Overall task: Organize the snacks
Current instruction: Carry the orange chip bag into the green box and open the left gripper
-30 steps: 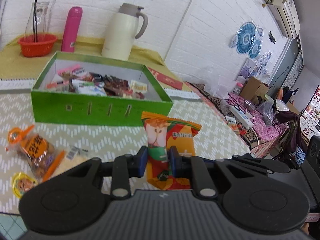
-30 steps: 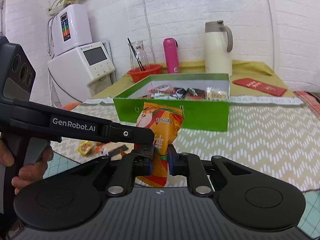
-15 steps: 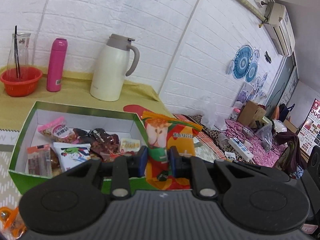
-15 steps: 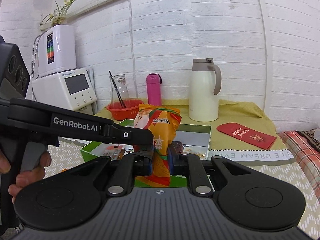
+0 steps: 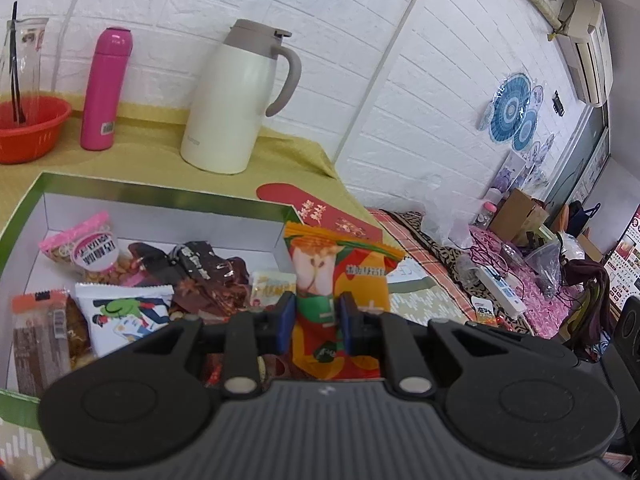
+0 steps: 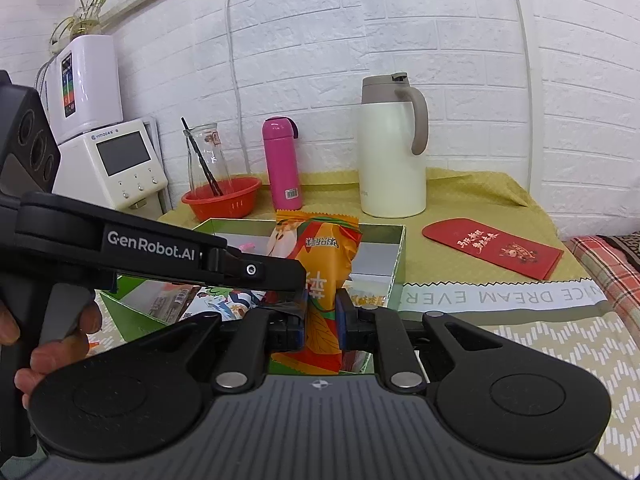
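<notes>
Both my left hand-held gripper and right hand-held gripper are clenched on one orange snack packet, upright over the green box. I should lower it into the free corner beside the white packet, releasing both together.

Under my grippers the open green cardboard box was crowded with snack packets on its left and middle; only the white floor by its right wall was free. Behind it, the tall cream thermos jug, the pink bottle and the red plastic basket blocked the way.
</notes>
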### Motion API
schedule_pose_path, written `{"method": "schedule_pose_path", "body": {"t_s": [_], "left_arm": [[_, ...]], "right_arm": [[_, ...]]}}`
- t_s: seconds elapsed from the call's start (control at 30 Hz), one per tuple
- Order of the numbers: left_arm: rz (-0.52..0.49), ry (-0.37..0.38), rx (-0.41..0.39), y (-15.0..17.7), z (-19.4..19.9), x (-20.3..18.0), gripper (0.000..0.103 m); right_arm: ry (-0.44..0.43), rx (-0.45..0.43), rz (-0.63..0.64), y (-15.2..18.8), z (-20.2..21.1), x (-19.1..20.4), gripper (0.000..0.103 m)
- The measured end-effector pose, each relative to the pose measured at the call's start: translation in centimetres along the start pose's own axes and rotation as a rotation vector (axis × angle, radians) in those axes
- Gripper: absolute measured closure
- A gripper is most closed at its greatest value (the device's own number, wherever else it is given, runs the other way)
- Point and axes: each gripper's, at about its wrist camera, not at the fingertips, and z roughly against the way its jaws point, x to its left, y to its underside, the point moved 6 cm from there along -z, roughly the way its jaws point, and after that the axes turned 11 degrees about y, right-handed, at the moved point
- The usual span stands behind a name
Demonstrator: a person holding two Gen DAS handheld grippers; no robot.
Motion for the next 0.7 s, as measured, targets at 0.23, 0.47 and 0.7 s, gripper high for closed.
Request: {"method": "schedule_pose_path", "body": {"t_s": [0.23, 0.47, 0.7], "left_arm": [[-0.006, -0.034, 0.02, 0.3, -1.0, 1.4, 0.076], [-0.041, -0.15, -0.068, 0.2, 0.8, 2.2, 0.031], [-0.066, -0.274, -0.105, 0.3, 2.8, 2.1, 0.006]], "right_arm": [[0.037, -0.027, 0.09, 0.5, -1.2, 0.4, 0.062], [0.069, -0.063, 0.137, 1.2, -0.7, 0.2, 0.0], [0.073, -0.062, 0.151, 1.5, 0.1, 1.2, 0.0]]}}
